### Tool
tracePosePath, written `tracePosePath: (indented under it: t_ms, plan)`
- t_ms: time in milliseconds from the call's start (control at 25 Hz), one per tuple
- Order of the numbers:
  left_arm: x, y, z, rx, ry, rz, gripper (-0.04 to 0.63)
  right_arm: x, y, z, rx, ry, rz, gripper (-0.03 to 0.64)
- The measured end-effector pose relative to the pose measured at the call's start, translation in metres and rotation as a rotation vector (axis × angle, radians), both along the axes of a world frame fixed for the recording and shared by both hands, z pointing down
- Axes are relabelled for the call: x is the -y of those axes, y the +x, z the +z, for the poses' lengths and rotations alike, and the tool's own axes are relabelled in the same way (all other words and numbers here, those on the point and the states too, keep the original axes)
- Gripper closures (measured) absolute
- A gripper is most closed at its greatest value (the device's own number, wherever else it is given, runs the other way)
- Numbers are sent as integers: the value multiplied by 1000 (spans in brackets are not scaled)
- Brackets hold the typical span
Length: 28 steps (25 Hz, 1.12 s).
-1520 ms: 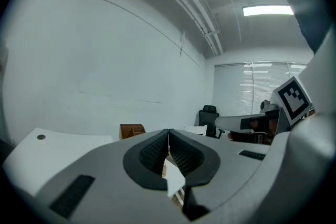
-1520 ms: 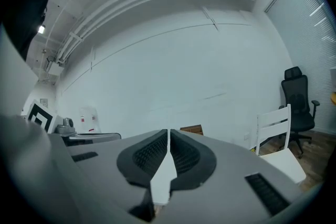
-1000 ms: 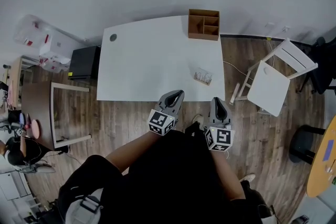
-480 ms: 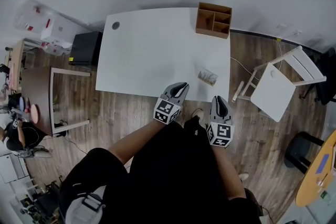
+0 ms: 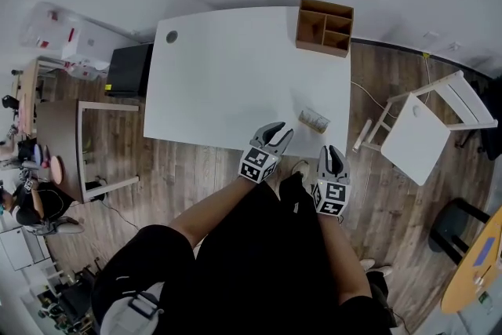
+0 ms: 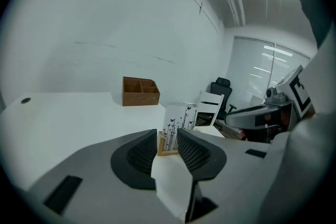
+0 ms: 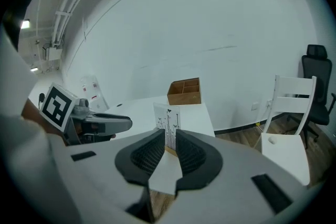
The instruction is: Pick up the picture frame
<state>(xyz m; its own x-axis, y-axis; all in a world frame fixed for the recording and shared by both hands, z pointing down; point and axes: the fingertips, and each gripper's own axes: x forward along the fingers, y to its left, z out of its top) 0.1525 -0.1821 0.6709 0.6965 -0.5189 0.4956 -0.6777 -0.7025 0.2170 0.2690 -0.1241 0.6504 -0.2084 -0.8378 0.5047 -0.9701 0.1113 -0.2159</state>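
Small upright picture frame, white print of black stems on a wooden base (image 5: 314, 120), stands at the lower right of the white tabletop (image 5: 227, 82), close to its front edge, not yet gripped. Left gripper (image 5: 279, 130): jaws have just been opening, now wide apart, nothing in them. Right gripper (image 5: 332, 151): jaws just starting to part, narrow gap, empty. Best to open fully, come in level and pinch low near the base; a nudge would likely tip it.

My left gripper (image 5: 281, 129) and right gripper (image 5: 332, 151): grey moulded shells, black ribbed pads (image 6: 143, 153), a black-and-white square-marker cube (image 5: 257, 163) at each near end. I'm wearing a black top (image 5: 259, 247), short sleeves (image 5: 145, 255).
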Motion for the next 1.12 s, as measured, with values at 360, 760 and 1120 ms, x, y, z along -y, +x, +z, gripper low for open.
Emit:
tracePosePath:
  t_ms: [360,760,1120]
  plan:
    - [19,12,61,62,-88,10,463,32,5,55,-47,-63,-74,494]
    - [38,31,76,102,-46,139,458,49,0,92,-94,-102,-119,486]
    - [40,50,77,88,-29,232,453,60,-5,97,-155,-92,-157,486]
